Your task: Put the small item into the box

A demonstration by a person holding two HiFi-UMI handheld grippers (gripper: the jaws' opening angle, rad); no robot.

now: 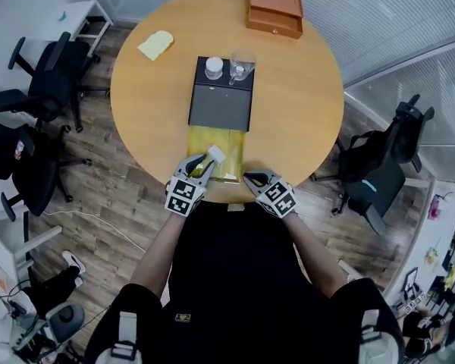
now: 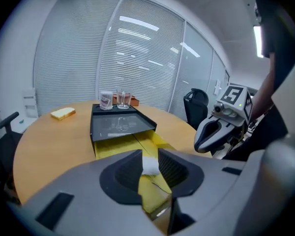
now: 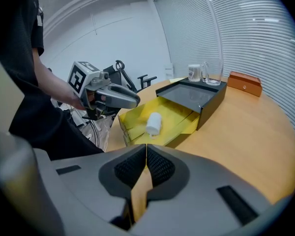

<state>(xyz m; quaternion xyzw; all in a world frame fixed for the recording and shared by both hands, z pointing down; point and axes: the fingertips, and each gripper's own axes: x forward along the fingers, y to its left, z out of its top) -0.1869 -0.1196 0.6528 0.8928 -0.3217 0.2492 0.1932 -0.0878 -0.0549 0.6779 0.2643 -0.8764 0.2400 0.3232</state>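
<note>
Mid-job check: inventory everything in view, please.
round wooden table: one, tan, centre.
black box sleeve: one, black, mid-table.
yellow cardboard drawer tray: one, yellow, pulled out toward the person.
small white cylindrical item: one, white, lying in tray.
white-lidded jar: one, clear, on sleeve's far end.
clear glass: one, beside jar.
orange-brown wooden drawer box: one, table's far edge.
pale yellow sponge-like slice: one, far left.
black office chairs: at least three, around table.
left gripper: grey, over tray; jaws closing, item in their gap, apparently ungripped.
right gripper: grey, table's near edge; jaws together, empty.

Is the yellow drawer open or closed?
Open. The yellow drawer sticks out of the black box, and the small white item lies in it.
</note>
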